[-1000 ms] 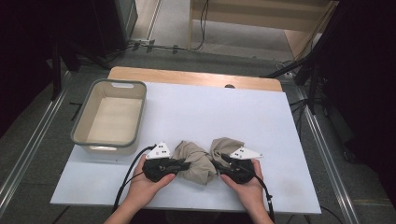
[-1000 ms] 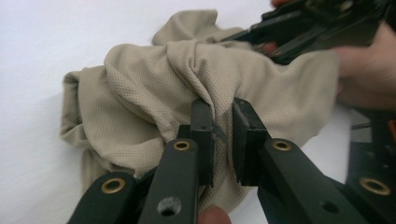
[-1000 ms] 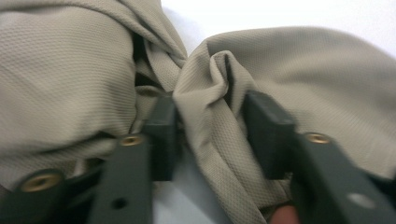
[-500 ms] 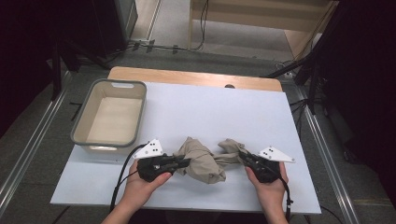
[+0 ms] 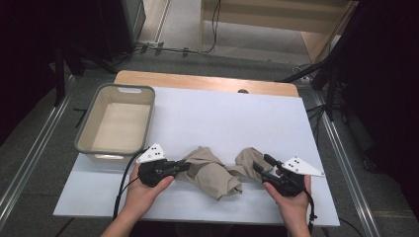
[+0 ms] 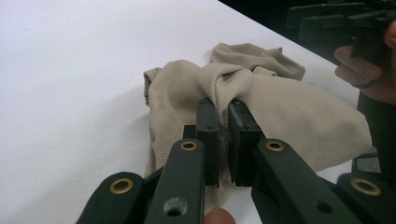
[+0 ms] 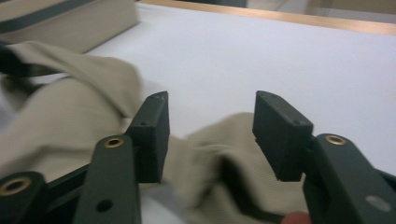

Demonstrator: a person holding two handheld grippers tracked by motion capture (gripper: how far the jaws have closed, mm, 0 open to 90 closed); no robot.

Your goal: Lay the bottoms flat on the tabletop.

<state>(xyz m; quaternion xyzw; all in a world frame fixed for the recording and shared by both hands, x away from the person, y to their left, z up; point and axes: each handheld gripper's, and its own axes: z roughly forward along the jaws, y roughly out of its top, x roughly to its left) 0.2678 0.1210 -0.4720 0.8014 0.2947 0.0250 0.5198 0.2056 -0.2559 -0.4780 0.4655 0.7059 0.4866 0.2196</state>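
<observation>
In the left gripper view, the left gripper (image 6: 223, 122) has its two black jaws pinched tight on a fold of a beige mesh cloth (image 6: 289, 112) at the centre of the frame. In the right gripper view, the right gripper (image 7: 209, 122) has just been opening; its jaws stand apart, with a rumpled end of the cloth (image 7: 219, 154) lying between and below them, not pressed by either pad.

In the high view, the cloth (image 5: 212, 170) lies bunched at the lower centre of the frame on a white table top (image 5: 227, 116), stretching between the left gripper (image 5: 185, 165) and the right gripper (image 5: 262, 165). A hand holds each gripper from the bottom edge. A beige tub (image 5: 84, 136) with a grey rim stands at the left of the frame, apart from the cloth.
</observation>
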